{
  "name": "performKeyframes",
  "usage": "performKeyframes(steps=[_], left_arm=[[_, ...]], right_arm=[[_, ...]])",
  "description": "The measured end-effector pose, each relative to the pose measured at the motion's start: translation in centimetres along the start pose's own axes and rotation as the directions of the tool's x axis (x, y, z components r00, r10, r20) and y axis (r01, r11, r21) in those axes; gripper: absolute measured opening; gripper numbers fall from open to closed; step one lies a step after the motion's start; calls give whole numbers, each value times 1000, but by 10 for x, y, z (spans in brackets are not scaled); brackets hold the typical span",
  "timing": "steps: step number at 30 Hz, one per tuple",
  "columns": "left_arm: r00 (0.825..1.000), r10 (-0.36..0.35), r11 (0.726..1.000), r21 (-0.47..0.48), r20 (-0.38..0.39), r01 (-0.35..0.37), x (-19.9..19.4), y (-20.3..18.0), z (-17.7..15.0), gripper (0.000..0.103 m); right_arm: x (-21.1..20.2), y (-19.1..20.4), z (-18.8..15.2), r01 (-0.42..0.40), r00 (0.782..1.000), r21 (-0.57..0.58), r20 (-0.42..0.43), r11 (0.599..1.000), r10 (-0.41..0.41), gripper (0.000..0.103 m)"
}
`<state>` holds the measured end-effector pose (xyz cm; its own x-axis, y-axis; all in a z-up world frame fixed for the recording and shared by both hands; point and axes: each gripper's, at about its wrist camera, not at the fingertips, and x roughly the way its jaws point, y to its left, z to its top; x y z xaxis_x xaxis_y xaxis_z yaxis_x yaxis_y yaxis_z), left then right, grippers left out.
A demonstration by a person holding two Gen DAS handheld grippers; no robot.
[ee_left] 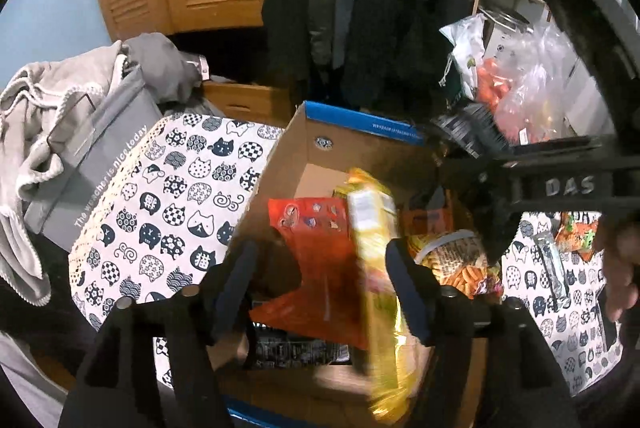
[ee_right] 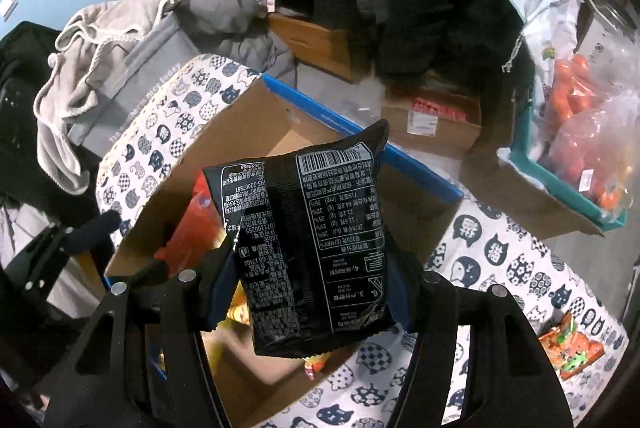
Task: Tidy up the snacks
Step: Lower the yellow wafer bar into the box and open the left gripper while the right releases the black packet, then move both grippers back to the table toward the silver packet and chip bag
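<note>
Your right gripper [ee_right: 310, 292] clamps the black packet [ee_right: 308, 240]; the left gripper [ee_left: 320, 292] gapes, yellow packet [ee_left: 376, 268] apparently dropping free—it may catch the cardboard box [ee_left: 288, 147] rim.

Black tool [ee_right: 312, 292] — blue pads [ee_right: 224, 292].

A blurred yellow foil snack packet [ee_left: 376, 268] is hanging upright between the left jaws, nearer the right one, over an open brown cardboard box [ee_left: 320, 155] holding an orange-red pouch [ee_left: 316, 260]. A black printed snack bag [ee_right: 312, 240] is sitting clamped between the right jaws, its barcode end pointing away.
</note>
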<state>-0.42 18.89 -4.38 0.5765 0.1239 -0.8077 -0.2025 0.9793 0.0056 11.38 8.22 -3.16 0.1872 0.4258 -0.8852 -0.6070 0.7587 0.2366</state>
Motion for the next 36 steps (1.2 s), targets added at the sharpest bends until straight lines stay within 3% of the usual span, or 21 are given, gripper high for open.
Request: performKeyframes(steps=[5, 9, 15, 19, 36], left_arm=[[1000, -8, 1000, -5, -8, 8, -1, -2, 1, 72], [1000, -6, 1000, 14, -8, 6, -1, -8, 0, 72], [1000, -6, 999, 42, -9, 7, -3, -20, 1, 73], [1000, -10, 998, 59, -4, 10, -5, -28, 1, 78], [1000, -3, 978, 207, -9, 5, -7, -89, -7, 80]], right_arm=[[4, 1, 0, -5, 1000, -10, -4, 1000, 5, 63], [1, -2, -1, -13, 1000, -6, 4, 1000, 13, 75], [-10, -7, -4, -11, 1000, -14, 24, 1000, 11, 79], [-19, -14, -12, 12, 999, -28, 31, 1000, -11, 79], [-55, -69, -60, 91, 995, -31, 45, 995, -90, 80]])
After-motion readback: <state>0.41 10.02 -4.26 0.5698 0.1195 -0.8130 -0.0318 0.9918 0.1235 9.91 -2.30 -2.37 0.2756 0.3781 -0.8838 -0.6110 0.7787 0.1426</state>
